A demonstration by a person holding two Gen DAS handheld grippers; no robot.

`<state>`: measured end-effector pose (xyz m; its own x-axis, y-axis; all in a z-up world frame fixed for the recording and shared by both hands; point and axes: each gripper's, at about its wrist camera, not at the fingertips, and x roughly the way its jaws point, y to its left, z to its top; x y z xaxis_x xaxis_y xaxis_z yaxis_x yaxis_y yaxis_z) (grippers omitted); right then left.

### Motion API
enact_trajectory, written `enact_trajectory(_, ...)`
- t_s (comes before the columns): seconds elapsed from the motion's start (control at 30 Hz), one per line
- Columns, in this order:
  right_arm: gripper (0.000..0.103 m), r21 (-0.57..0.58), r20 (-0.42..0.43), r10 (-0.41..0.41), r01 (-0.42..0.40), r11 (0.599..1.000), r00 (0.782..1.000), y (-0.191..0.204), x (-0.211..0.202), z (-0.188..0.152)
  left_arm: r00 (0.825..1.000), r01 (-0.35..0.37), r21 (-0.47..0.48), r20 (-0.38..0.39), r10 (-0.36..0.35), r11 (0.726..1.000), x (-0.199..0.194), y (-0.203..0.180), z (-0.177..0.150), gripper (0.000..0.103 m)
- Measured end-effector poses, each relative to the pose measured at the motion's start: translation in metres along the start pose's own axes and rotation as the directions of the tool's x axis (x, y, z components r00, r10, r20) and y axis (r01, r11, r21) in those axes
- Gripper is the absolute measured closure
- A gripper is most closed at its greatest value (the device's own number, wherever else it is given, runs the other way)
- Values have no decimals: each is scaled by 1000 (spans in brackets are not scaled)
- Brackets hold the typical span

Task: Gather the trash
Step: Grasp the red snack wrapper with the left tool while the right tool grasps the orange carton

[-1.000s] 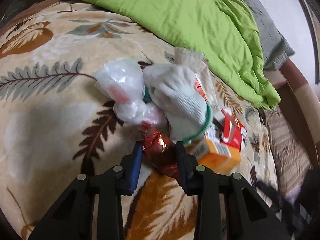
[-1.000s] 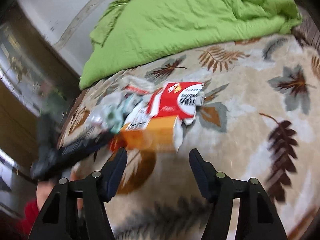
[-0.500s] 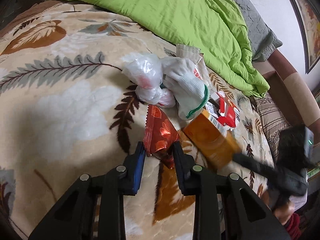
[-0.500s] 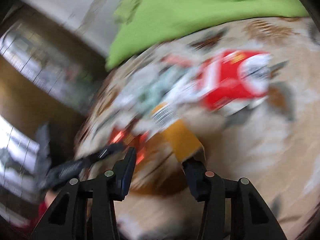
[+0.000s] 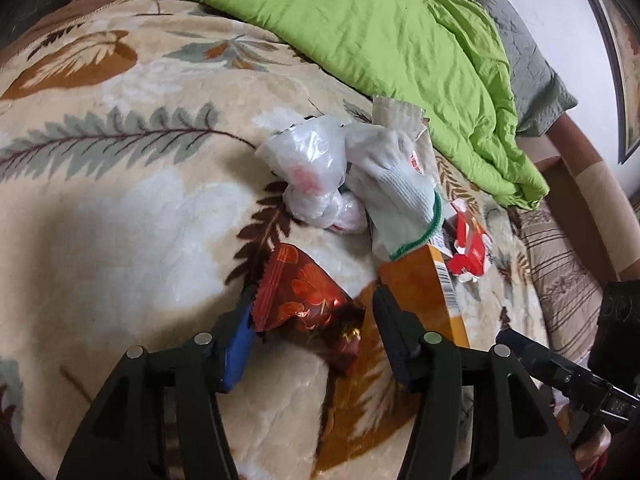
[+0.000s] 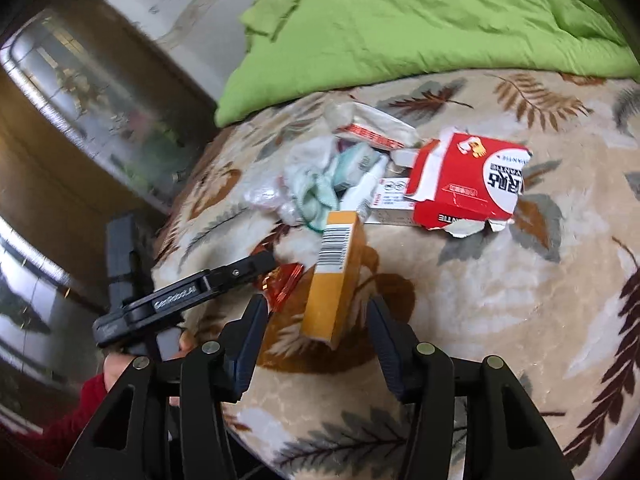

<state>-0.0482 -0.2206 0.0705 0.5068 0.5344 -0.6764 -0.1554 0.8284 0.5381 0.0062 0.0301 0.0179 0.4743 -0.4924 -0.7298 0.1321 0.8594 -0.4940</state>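
Observation:
Trash lies on a leaf-patterned blanket (image 5: 120, 220). My left gripper (image 5: 312, 316) is open, its jaws on either side of a red foil snack wrapper (image 5: 308, 300) that lies loose between them. Beyond it sit a knotted clear plastic bag (image 5: 312, 172), a white glove (image 5: 396, 188), an orange carton (image 5: 424, 292) and a torn red box (image 5: 468, 244). My right gripper (image 6: 316, 316) is open, its jaws around the near end of the orange carton (image 6: 336, 272), not touching it. The red box (image 6: 468, 180) and the glove (image 6: 316, 196) lie behind.
A green duvet (image 5: 360, 20) covers the back of the bed, also in the right wrist view (image 6: 420, 20). A striped pillow (image 5: 560, 272) lies at the right. A wooden cabinet with glass (image 6: 60, 120) stands left of the bed. The left gripper's arm (image 6: 192, 292) crosses the right wrist view.
My left gripper has opened and the red wrapper lies loose between its jaws. My right gripper has moved in around the orange carton, which has turned end-on.

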Motion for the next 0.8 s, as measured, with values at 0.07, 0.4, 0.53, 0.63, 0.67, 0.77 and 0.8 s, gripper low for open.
enact_trajectory(0.07,46,10,-4,-13,13,1000,1000,5,10,2,1000,-20,11,3,20,1000,3,-4,0,54)
enact_trajectory(0.4,48,-6,-70,-137,137,991,988,19,48,8,997,-42,78,71,37,996,-26,1,-12,70)
enact_trajectory(0.53,75,-20,-103,-188,187,982,977,21,58,1,993,-63,116,111,51,991,-41,-4,-17,70)
enact_trajectory(0.63,79,9,-85,-178,179,984,980,19,49,-5,991,-65,146,127,47,987,-50,-11,-23,70)
enact_trajectory(0.67,79,11,-78,-175,176,984,982,20,45,-7,990,-68,156,133,47,985,-52,-15,-25,70)
enact_trajectory(0.77,79,7,-43,-185,186,983,982,23,25,-17,989,-63,184,143,37,981,-59,-24,-31,70)
enact_trajectory(0.8,79,10,-32,-186,186,982,982,23,19,-22,989,-60,189,143,33,980,-61,-26,-33,70)
